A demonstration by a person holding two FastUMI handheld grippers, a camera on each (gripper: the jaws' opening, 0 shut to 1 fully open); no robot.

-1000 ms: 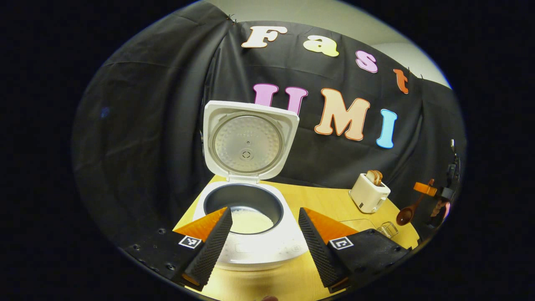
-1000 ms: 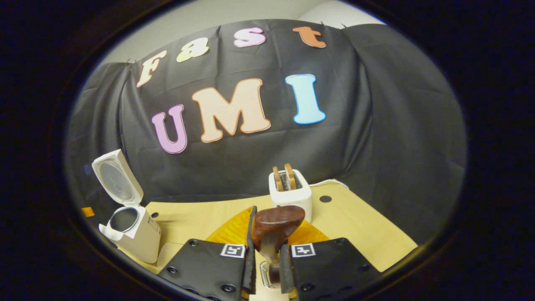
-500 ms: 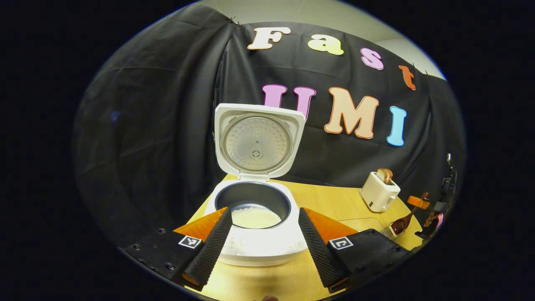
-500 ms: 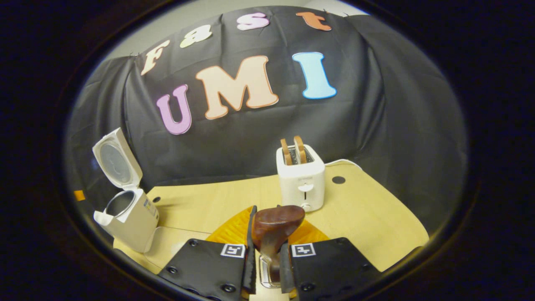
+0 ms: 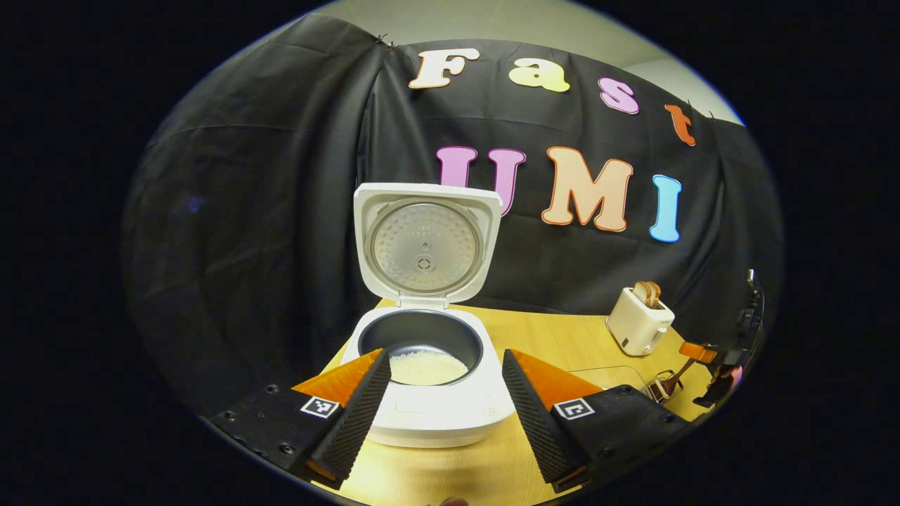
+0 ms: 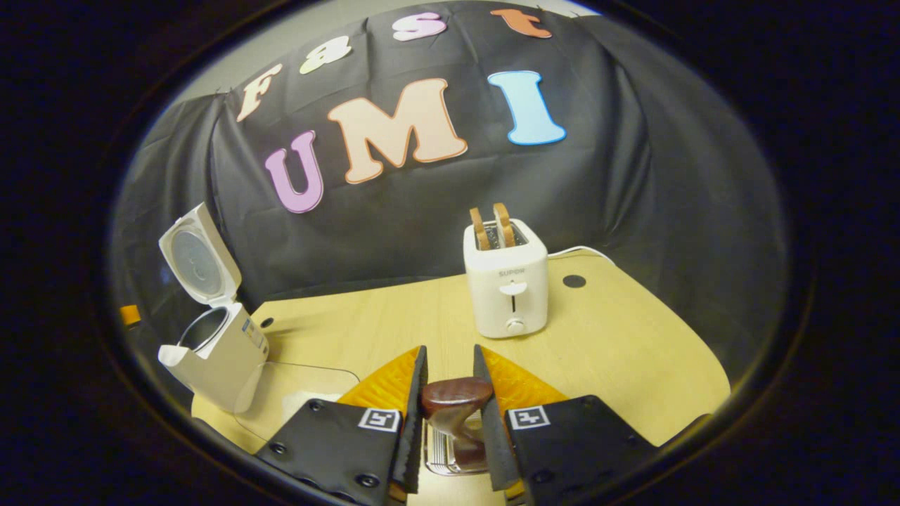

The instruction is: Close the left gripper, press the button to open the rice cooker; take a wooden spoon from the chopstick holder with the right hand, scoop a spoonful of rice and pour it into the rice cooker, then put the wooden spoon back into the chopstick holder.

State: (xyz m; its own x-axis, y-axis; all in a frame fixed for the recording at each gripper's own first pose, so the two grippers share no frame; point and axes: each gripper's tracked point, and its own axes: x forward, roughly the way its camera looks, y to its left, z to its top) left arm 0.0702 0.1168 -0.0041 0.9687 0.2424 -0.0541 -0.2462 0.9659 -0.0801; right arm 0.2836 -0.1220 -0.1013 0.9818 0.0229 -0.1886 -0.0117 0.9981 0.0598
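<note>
The white rice cooker stands open with its lid upright and white rice in the dark pot. My left gripper is open just in front of it, holding nothing. In the right gripper view the cooker is at far left. The wooden spoon stands bowl-up in the clear chopstick holder. My right gripper is open around it, with small gaps beside the handle. From the left gripper view, the right gripper is over the spoon at far right.
A white toaster with two bread slices stands behind the holder on the wooden table. A clear tray holding rice lies between the cooker and the holder. The toaster is at the back right in the left gripper view.
The right gripper has lowered the spoon into the holder and parted its fingers, and the spoon now sits lower between them. The left gripper has stayed open and shifted only slightly.
</note>
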